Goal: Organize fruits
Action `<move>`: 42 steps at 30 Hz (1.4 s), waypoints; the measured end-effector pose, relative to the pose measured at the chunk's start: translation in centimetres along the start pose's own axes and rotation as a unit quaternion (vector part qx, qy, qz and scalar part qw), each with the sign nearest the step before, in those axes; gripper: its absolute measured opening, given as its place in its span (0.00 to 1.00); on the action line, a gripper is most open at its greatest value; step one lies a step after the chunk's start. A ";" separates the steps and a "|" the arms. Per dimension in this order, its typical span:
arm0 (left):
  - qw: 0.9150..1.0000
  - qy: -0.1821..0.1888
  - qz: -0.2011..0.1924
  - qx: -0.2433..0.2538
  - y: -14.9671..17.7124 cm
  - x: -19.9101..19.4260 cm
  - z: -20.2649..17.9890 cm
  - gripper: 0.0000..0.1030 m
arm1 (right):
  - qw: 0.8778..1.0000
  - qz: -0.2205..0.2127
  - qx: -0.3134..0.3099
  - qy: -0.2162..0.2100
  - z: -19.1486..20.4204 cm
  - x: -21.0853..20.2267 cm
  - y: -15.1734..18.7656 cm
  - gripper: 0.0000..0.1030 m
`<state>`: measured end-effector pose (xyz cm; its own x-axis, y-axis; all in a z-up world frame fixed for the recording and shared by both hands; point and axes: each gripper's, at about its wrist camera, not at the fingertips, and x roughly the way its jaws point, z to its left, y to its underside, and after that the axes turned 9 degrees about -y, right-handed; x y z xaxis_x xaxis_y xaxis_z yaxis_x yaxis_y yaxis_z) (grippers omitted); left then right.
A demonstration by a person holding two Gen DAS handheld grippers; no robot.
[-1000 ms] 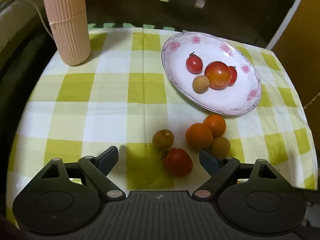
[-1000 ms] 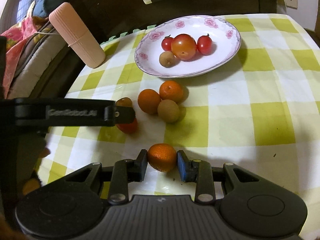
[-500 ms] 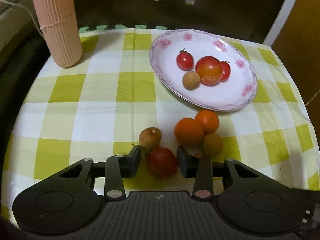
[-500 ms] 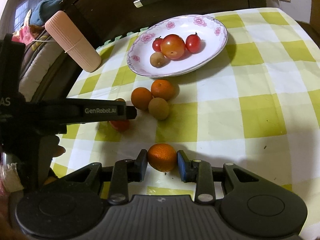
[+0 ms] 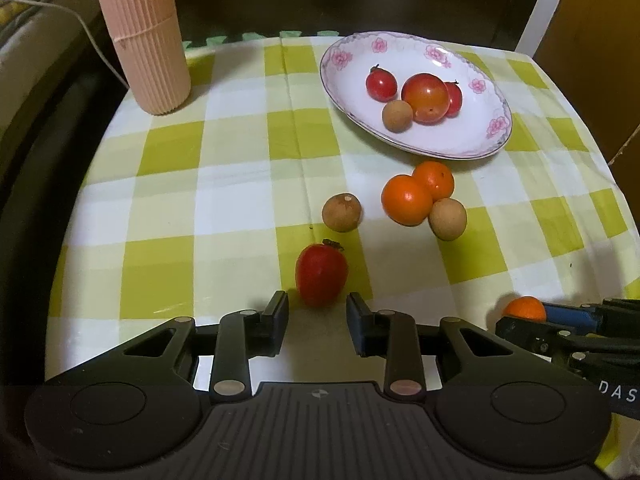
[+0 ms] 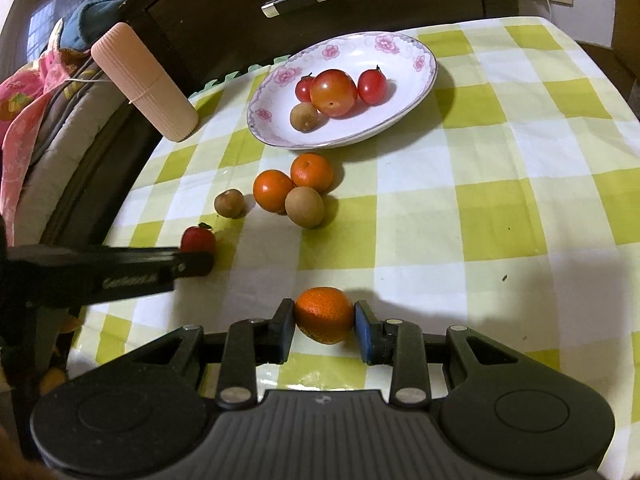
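Left gripper (image 5: 317,312) is pointing down at the cloth (image 5: 240,208) near the front edge. Its jaws have just been closing and are sitting fairly narrow now. The tomato (image 5: 321,274) is lying on the cloth right at the fingertips, mostly poking out ahead of them. I'm seeing a sliver of cloth between it and the left-side finger, so the pads aren't clamping it as far as I can tell.

Right gripper (image 6: 325,324) is pinching the orange (image 6: 324,318) squarely between both pads, close to the front of the cloth.

Further back, the loose oranges (image 6: 274,191) are touching each other, with a brown fruit (image 6: 304,206) leaning against them. A second brown one (image 6: 229,204) is sitting alone, between that cluster and the tomato.

The plate (image 6: 400,52) is sitting behind all that, holding a big tomato (image 6: 333,92), two small ones and another brown fruit, all bunched together. A pink ribbed tube (image 5: 140,40) is standing at the back left corner.
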<state>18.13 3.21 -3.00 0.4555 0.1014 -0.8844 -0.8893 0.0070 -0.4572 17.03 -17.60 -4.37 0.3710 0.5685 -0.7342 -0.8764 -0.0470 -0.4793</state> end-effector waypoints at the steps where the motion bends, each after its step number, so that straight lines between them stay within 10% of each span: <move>1: 1.000 0.002 -0.001 -0.001 -0.1 0.0 0.0 0.45 | 1.000 0.000 -0.001 0.001 0.0 -0.1 0.1 0.30; 4: 1.000 0.015 -0.008 -0.009 -0.5 -0.3 -0.1 0.70 | 1.000 0.001 0.000 0.004 0.0 -0.2 0.3 0.30; 8: 1.000 0.016 -0.020 -0.012 -1.2 -0.3 -0.5 0.74 | 1.000 0.002 0.005 0.007 -0.2 -0.3 0.3 0.30; 18: 1.000 0.002 -0.015 0.000 -1.3 1.4 -0.9 0.37 | 1.000 0.009 0.002 0.025 -0.1 0.2 0.2 0.30; 42: 0.999 0.023 0.006 0.048 3.1 -0.9 -0.4 0.41 | 0.996 0.027 -0.065 0.058 3.0 -0.1 2.9 0.29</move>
<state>14.94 2.71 -3.69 0.4433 0.0564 -0.8946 -0.8939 0.1021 -0.4365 13.49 -15.32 -4.26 0.3642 0.4636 -0.8077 -0.8516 -0.1853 -0.4904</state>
